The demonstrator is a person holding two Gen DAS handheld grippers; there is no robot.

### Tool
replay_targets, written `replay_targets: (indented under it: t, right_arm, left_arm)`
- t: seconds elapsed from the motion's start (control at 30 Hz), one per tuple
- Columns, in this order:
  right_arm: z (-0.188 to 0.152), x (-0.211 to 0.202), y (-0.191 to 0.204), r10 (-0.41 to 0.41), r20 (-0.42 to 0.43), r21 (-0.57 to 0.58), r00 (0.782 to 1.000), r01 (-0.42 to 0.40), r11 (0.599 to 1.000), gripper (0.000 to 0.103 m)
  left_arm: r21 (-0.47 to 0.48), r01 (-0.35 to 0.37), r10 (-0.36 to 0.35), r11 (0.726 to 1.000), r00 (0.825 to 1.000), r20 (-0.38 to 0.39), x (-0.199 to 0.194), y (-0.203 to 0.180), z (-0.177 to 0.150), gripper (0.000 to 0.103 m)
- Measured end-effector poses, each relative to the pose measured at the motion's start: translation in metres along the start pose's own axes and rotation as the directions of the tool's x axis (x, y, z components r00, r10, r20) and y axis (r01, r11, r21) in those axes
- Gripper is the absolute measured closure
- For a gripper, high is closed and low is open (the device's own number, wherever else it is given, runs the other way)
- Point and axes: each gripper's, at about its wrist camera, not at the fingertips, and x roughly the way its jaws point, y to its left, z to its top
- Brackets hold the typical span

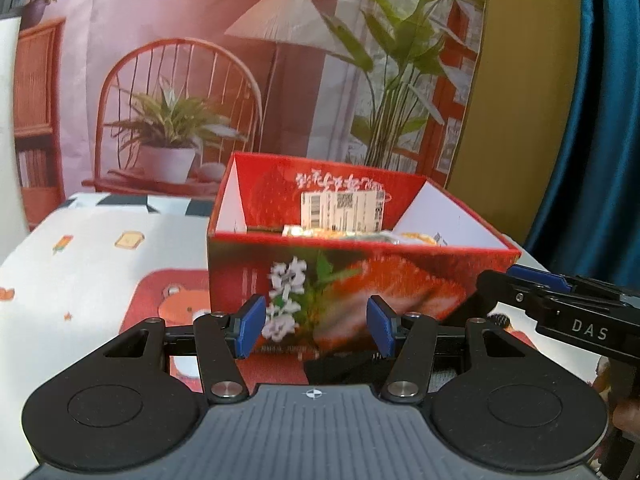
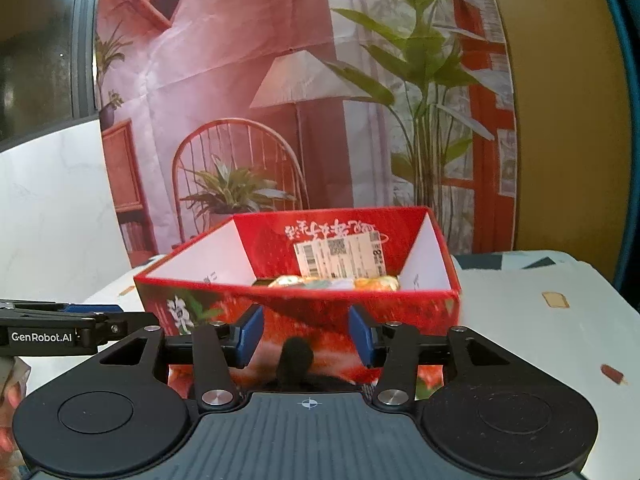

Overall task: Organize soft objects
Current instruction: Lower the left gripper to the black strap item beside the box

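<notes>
A red strawberry-print cardboard box point(image 1: 340, 276) stands open on the table, also in the right wrist view point(image 2: 304, 308). Soft packets point(image 1: 360, 236) lie inside it, mostly hidden by the front wall; they show in the right wrist view too point(image 2: 336, 282). A dark fuzzy soft object point(image 2: 294, 360) lies low in front of the box, between and below my right gripper's jaws. Dark fabric point(image 1: 344, 368) shows under my left gripper. My left gripper point(image 1: 316, 330) is open and empty before the box. My right gripper point(image 2: 306, 336) is open; whether it touches the fuzzy object is unclear.
The white patterned tablecloth point(image 1: 80, 264) has a red bear mat point(image 1: 172, 300) left of the box. A printed room backdrop point(image 1: 240, 80) hangs behind. A blue curtain point(image 1: 592, 120) is at the right. The right gripper's body point(image 1: 560, 308) reaches in beside the box.
</notes>
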Motion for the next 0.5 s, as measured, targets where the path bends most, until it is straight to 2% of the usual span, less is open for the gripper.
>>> replay_targets:
  t: [0.3, 0.5]
  right_arm:
    - [-0.018, -0.004, -0.004, -0.027, -0.035, 0.009, 0.999, 0.028, 1.0, 0.054]
    - [-0.024, -0.003, -0.002, -0.028, -0.037, -0.024, 0.999, 0.027, 0.999, 0.051]
  left_arm:
    - [-0.044, -0.001, -0.001, 0.999, 0.998, -0.059, 0.011, 0.01, -0.014, 0.045]
    - [-0.063, -0.001, -0.005, 0.998, 0.996, -0.09, 0.019, 0.013, -0.02, 0.044]
